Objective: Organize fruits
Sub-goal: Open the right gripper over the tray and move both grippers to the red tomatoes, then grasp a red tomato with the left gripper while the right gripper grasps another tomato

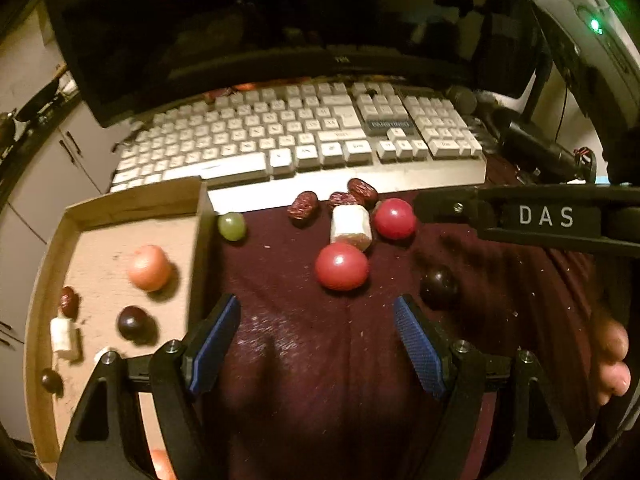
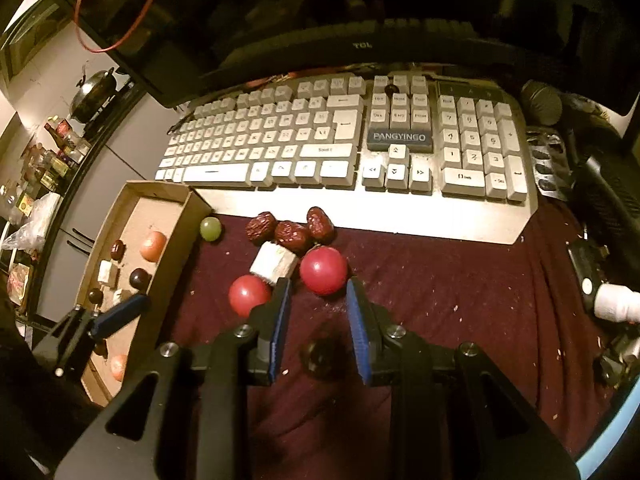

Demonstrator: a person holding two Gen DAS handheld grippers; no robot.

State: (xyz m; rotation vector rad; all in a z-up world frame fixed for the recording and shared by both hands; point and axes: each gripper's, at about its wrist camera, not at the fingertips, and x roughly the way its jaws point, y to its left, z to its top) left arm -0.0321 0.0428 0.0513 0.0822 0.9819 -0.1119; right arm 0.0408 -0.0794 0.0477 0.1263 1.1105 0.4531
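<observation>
right gripper (image 2: pixel 316 308): blue pads fairly close together but not pinching anything, there's a clear gap with just cloth showing through. A dark round fruit (image 2: pixel 321 354) sits low between the two fingers, further back than the tips; it's blurry, so can't say if the pads touch it.
left gripper (image 1: pixel 318 320): jaws spread wide, nothing in them, hanging over bare cloth right beside the cardboard box's near wall.
cardboard box (image 1: pixel 202 216): shallow open tray, our landmark, left of everything, its far corner up against the keyboard's front edge.
inside the box: an orange fruit (image 1: pixel 149 267), a dark grape (image 1: pixel 132 322), a red date (image 1: pixel 69 302), a white chunk (image 1: pixel 64 338), another dark one (image 1: pixel 51 380) near the front corner.
green grape (image 1: pixel 231 226): just outside the box's right wall, pretty much touching it.
red dates (image 2: pixel 289 232): three in a clump, right of the box, along the keyboard edge.
white cube (image 2: pixel 274 262): right of the box, nearer the camera than the dates, touching them.
red balls (image 2: pixel 323 270): two, one each side of the cube; the second (image 2: pixel 249 294) is the one closer to the box.
maroon cloth (image 2: pixel 460 280): under all the loose fruit, crumbs all over it.
keyboard (image 2: pixel 280 140): white, beyond the box and cloth, dark monitor (image 2: pixel 360 40) behind it.
hand (image 1: pixel 612 364): fingers peeking in at the right edge of the left wrist view, far side from the box.
</observation>
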